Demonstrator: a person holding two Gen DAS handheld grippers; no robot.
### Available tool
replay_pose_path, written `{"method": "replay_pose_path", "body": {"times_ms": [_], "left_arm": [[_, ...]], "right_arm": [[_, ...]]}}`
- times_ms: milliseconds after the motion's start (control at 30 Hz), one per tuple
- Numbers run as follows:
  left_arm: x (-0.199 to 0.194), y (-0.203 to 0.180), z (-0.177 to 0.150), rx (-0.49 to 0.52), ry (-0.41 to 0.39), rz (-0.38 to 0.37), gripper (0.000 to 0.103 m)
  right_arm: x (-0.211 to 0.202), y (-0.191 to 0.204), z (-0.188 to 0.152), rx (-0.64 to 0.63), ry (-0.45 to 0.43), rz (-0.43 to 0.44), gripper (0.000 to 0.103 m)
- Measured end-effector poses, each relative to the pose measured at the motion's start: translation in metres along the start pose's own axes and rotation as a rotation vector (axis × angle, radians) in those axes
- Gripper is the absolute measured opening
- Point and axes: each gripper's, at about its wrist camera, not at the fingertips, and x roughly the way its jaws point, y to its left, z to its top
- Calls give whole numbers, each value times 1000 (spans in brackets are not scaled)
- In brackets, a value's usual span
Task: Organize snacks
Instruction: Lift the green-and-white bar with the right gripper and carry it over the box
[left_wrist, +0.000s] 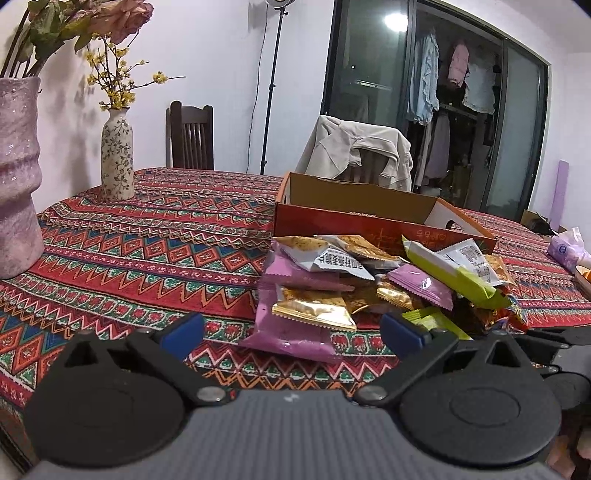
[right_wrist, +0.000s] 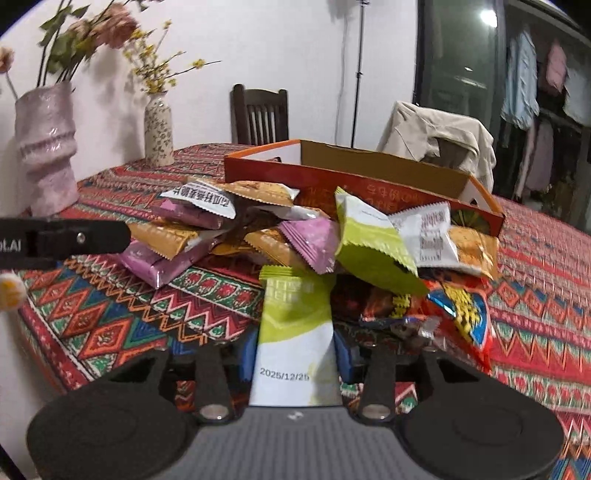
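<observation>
A heap of snack packets (left_wrist: 369, 280) in purple, gold, green and white lies on the patterned tablecloth, in front of an open orange-red cardboard box (left_wrist: 373, 218). My left gripper (left_wrist: 291, 334) is open just short of the pile's near left edge, with a purple packet (left_wrist: 291, 336) lying ahead between its blue pads, untouched. My right gripper (right_wrist: 295, 354) is shut on a green and white snack packet (right_wrist: 295, 332), which sticks out forward toward the same pile (right_wrist: 332, 240). The box (right_wrist: 351, 177) stands behind the pile. A black finger (right_wrist: 74, 236) of the left gripper enters from the left.
A pink vase (left_wrist: 16, 177) and a floral vase (left_wrist: 117, 158) stand on the table's left part. Behind the table are a dark wooden chair (left_wrist: 192, 136), a chair draped with a beige jacket (left_wrist: 358, 151) and a light stand (left_wrist: 271, 92). A plastic bag (left_wrist: 567, 247) lies at far right.
</observation>
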Motion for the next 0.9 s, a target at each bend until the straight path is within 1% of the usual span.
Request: {"method": "replay_pose_path", "body": {"times_ms": [67, 133, 333, 467, 600, 633, 667, 700, 767, 800, 900], "left_arm": [[0, -2, 0, 6, -1, -2, 103], [-1, -2, 1, 10, -4, -1, 103], [4, -3, 6, 17, -8, 14, 103], [18, -11, 11, 47, 8, 37, 103], [37, -22, 15, 76, 40, 53, 102], [42, -25, 15, 85, 49, 58, 99], [47, -27, 15, 95, 58, 63, 90], [53, -30, 15, 105, 70, 67, 78], [63, -32, 15, 109, 99, 62, 68], [68, -32, 14, 110, 112, 64, 64], [75, -33, 13, 122, 123, 80, 62]], "right_arm": [[0, 1, 1, -7, 0, 4, 34], [-5, 4, -1, -29, -23, 3, 34], [-30, 4, 2, -18, -119, 53, 34], [-48, 1, 11, -13, -192, 47, 34], [-57, -10, 19, 9, -238, 17, 34], [-58, -14, 21, 18, -243, 6, 34], [-59, -19, 22, 31, -247, -6, 34], [-59, -23, 24, 42, -247, -13, 34], [-58, -32, 24, 67, -248, -25, 34], [-58, -35, 24, 74, -247, -30, 34], [-56, -41, 25, 87, -244, -38, 34]]}}
